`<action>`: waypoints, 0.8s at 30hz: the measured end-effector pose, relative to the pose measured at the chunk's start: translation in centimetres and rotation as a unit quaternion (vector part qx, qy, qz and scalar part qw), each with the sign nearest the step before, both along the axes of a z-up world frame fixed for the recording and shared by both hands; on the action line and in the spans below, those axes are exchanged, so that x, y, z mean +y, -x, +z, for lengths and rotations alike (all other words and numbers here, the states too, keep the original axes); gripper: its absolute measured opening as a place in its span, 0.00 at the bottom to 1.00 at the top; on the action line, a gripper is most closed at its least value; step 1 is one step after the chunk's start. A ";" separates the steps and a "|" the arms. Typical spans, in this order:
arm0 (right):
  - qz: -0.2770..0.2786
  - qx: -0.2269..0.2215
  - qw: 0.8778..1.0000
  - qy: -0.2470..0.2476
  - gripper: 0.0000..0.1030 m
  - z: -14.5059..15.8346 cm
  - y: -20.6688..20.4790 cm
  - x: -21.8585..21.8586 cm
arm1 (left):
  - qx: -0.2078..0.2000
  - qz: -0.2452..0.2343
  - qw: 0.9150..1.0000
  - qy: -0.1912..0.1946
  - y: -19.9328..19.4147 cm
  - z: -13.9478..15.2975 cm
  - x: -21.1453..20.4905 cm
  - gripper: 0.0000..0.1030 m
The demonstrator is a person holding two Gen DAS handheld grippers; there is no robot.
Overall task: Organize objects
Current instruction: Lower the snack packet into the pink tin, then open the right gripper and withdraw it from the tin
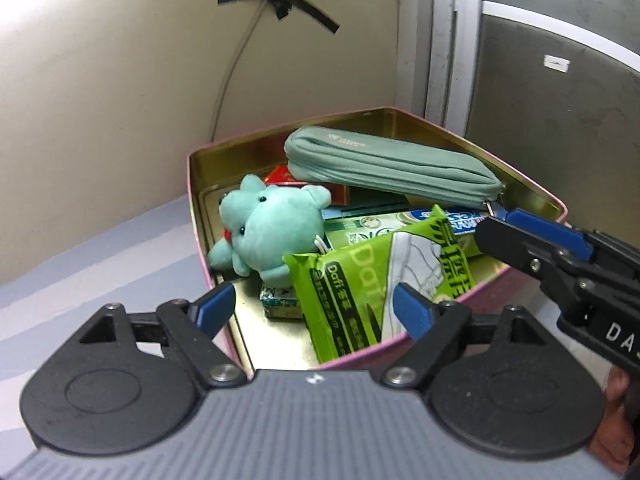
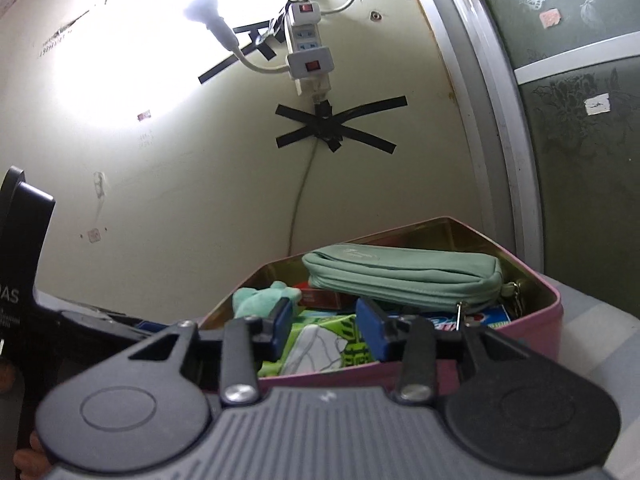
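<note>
So the pink tin [image 1: 460, 304] with the gold inside sits in the far corner of the desk [image 1: 100, 248], up against the cream wall [image 1: 120, 80] and the grey door frame.

The left wrist view looks down into it, so you get the contents properly: one teal plush toy [image 1: 268, 228] at the tin's left side, one green wipes pack [image 1: 360, 280] leaning at the near edge, one mint zip pouch [image 1: 392, 168] lying across the back on top of other stuff, a small green-white box [image 1: 280, 304] on the tin's floor, plus a red box and some flat packets underneath that I can't count well.

The right wrist view sits lower and only skims the tin's rim, but it shows what the other doesn't: one white power strip [image 2: 308, 40] with two red switches on the wall, a glaring lamp [image 2: 204, 12], and two crosses of black tape (the left view only catches one).

Left gripper [image 1: 316, 308]: jaws wide apart over the near edge, the wipes pack between them but the pads aren't pressing it. Right gripper [image 2: 324, 328]: jaws partly open, nothing gripped, wipes pack visible through the gap.
</note>
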State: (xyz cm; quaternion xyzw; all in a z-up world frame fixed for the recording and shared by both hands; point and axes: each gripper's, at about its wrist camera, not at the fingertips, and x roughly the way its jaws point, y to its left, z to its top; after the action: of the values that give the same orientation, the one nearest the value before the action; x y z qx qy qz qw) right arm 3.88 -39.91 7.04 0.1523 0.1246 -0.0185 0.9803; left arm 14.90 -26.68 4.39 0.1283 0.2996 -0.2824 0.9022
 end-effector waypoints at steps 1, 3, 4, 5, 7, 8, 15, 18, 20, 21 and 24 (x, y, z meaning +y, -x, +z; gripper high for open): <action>-0.001 -0.003 1.000 -0.005 0.37 0.1 0.6 0.1 | -0.008 0.002 1.000 -0.003 0.7 0.2 0.3 0.85; -0.004 -0.006 1.000 -0.017 0.38 0.6 1.4 0.2 | -0.018 0.004 1.000 -0.006 1.6 0.6 0.7 0.85; -0.004 -0.006 1.000 -0.026 0.39 0.6 2.0 0.3 | -0.022 0.004 1.000 -0.006 2.2 0.7 0.9 0.86; -0.003 -0.004 0.999 -0.033 0.40 0.6 2.3 0.5 | -0.025 0.005 1.000 -0.006 2.7 0.9 1.2 0.86; -0.003 0.001 0.999 -0.050 0.40 0.4 3.1 0.6 | -0.028 0.008 1.000 -0.007 3.7 0.9 1.7 0.86; -0.001 0.005 0.998 -0.060 0.40 0.2 3.6 0.7 | -0.027 0.011 1.000 -0.007 3.9 0.8 1.9 0.87; 0.006 0.038 0.993 -0.108 0.43 -0.8 6.0 1.4 | -0.036 0.034 0.999 -0.019 6.6 0.1 4.2 0.89; 0.008 0.051 0.992 -0.115 0.46 -1.2 6.8 2.0 | -0.034 0.045 0.998 -0.021 7.4 -0.3 5.3 0.90; 0.011 0.060 0.991 -0.121 0.49 -1.5 7.4 2.5 | -0.037 0.054 0.998 -0.023 8.0 -0.6 6.0 0.91; 0.012 0.065 0.990 -0.124 0.49 -1.6 7.7 2.8 | -0.039 0.060 0.997 -0.024 8.3 -0.7 6.4 0.93; 0.019 0.079 0.989 -0.125 0.53 -2.0 8.5 3.8 | -0.046 0.074 0.996 -0.028 9.2 -1.1 7.3 0.95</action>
State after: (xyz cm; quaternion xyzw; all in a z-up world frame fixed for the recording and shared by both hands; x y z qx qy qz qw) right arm -4.60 -36.12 4.99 0.2688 0.2061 0.0040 0.9409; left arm 5.68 -19.39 3.34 0.1442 0.2744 -0.1999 0.9295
